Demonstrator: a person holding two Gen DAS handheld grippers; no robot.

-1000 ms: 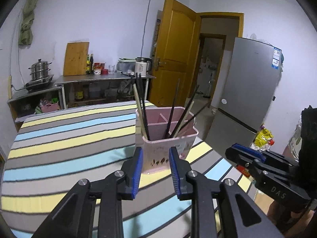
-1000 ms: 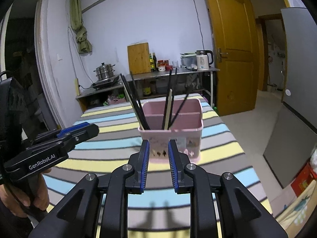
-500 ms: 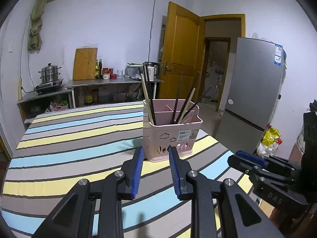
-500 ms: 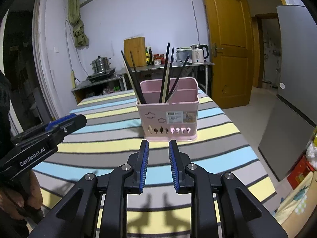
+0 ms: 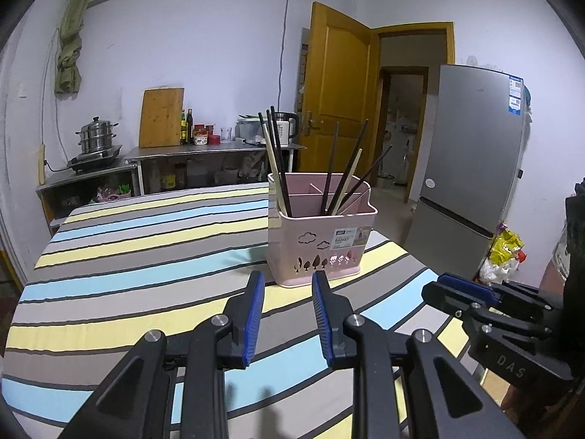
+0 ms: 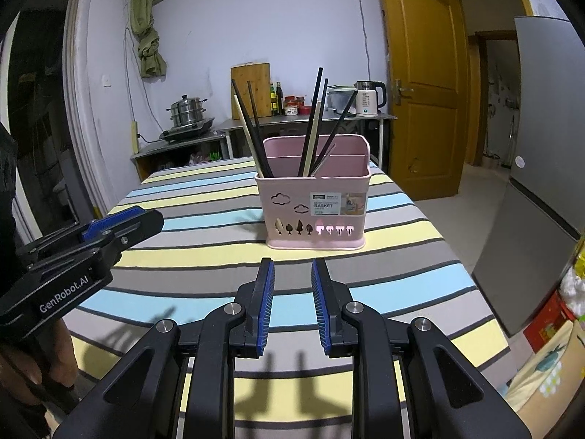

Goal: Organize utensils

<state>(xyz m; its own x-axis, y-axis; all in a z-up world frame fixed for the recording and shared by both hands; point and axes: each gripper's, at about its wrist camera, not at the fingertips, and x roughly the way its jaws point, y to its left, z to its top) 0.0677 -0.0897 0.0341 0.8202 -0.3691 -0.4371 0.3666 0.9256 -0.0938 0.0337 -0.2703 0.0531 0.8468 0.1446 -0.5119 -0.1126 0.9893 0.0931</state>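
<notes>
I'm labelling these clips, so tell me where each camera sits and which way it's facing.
Left wrist: on the left tool, looking along its open fingers over the striped table at the pink basket of chopsticks; right tool at right.
Right wrist: on the right tool, facing the basket squarely; left tool and a hand at left.
Shared: basket, chopsticks, table, door, fridge.

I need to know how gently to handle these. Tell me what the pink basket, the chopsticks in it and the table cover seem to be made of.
Pink basket: looks like moulded plastic, matt, with cut-out clouds and trees and a paper label.
Chopsticks: most are dark and smooth, possibly lacquered wood or plastic; two pale ones look like bare wood or bamboo.
Table cover: seems to be woven cloth, matt, striped.
</notes>
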